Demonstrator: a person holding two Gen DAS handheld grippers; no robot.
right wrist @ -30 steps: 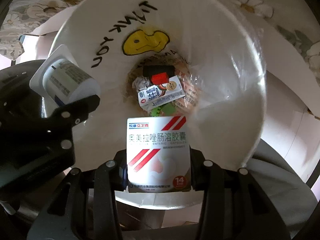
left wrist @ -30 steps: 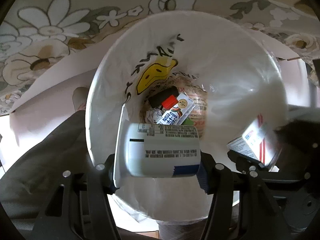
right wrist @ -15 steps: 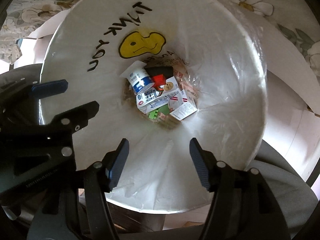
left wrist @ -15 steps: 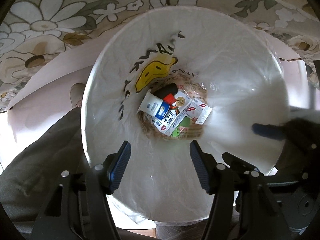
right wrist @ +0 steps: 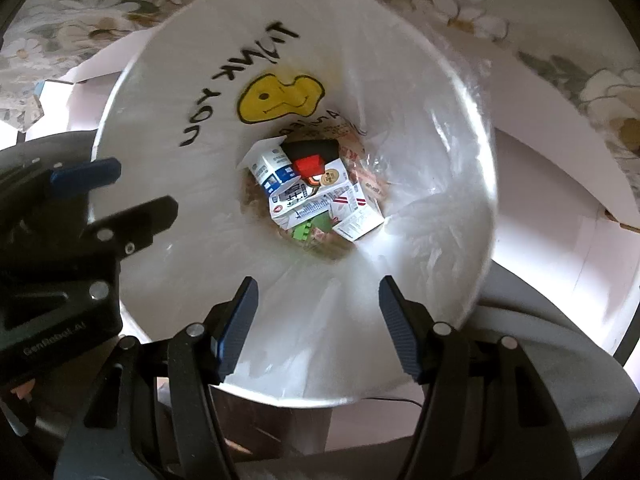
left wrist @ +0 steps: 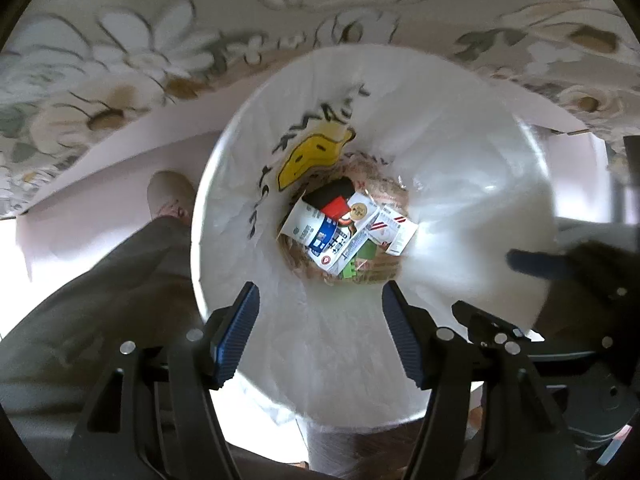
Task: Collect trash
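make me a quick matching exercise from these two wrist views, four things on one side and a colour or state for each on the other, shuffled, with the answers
Things:
1. left gripper
2. smiley face print on the bin liner
3. small building brick at the bottom
4. medicine box

Colour or state:
A. green
B. white with red stripes, lying in the trash pile
C. open, nothing between its fingers
D. yellow

Pairs: 1-C, 2-D, 3-A, 4-B
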